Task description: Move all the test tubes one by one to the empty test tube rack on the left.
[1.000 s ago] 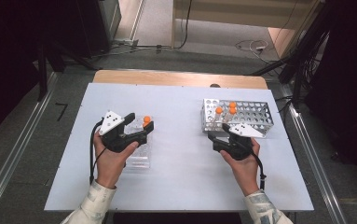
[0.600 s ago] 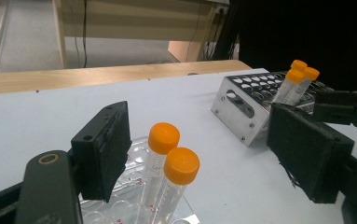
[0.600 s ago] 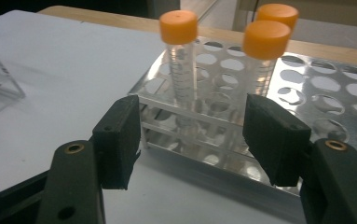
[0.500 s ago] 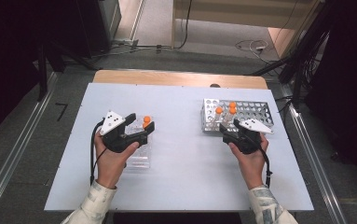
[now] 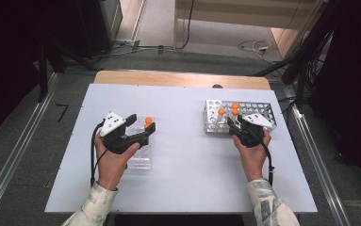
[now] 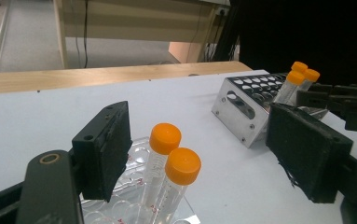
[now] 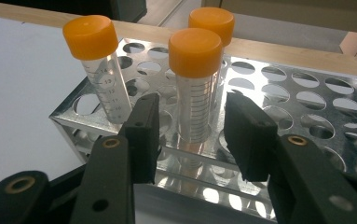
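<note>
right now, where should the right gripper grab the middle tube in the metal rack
On the clear barrel just below the orange cap, from the near side, level. The tube stands upright in the rack, and the right gripper has just been closing, its jaws straddling the barrel without pressing it.

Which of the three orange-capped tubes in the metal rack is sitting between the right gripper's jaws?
The middle tube, front and centre; the right gripper brackets it, jaws just closing. The other two stand outside.

One orange-capped tube [image 7: 102,70] in the metal rack [image 7: 306,88] carries a printed scale on which the numbers 14 and 13 can be read; the middle tube [image 7: 195,88] shows scale lines alone, without legible figures; nothing else is readable.
</note>
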Tool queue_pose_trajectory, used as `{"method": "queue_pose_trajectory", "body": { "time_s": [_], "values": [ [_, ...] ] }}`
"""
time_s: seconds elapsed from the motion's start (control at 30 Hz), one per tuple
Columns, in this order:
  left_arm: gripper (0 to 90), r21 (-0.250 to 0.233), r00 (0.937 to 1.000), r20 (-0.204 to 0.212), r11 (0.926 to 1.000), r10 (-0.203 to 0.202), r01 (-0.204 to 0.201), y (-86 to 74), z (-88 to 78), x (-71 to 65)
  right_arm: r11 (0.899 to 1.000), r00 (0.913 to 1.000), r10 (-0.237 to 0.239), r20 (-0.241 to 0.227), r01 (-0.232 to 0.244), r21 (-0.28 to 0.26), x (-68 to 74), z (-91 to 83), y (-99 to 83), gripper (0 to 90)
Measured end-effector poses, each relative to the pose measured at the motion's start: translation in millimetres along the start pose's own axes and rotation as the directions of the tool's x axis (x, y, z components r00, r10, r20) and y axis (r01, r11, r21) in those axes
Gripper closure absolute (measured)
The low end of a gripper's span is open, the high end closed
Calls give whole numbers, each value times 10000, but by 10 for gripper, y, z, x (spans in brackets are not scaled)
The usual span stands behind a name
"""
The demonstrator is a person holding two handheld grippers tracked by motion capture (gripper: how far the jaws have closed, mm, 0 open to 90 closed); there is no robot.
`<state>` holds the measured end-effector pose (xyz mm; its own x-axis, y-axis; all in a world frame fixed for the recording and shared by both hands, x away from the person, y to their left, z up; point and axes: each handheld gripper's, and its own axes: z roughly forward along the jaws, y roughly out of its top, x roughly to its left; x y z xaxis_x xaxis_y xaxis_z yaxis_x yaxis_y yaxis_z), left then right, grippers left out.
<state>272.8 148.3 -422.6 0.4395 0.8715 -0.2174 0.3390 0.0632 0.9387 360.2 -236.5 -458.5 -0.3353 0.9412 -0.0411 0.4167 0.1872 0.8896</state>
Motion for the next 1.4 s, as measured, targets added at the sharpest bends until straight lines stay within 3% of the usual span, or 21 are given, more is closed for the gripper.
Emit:
{"method": "queue_pose_trajectory", "body": {
  "time_s": [0.4,0.63,1.13,1.4],
  "values": [
    [228,43,10000,21,10000,-4,4,-6,3,0,9999,9999,-46,147,44,133,-8,89,25,713],
    [228,29,10000,-10,10000,-26,26,-6,2,4,10000,9999,5,136,-5,-9,-15,53,49,716],
    [228,28,10000,-47,10000,-50,51,1,-11,-1,9960,10000,-20,16,21,-891,-47,-257,316,719],
    [228,61,10000,-44,10000,-62,63,4,-17,-8,9920,9995,-1,-302,-37,-1261,-52,-477,369,719]
  ]
}}
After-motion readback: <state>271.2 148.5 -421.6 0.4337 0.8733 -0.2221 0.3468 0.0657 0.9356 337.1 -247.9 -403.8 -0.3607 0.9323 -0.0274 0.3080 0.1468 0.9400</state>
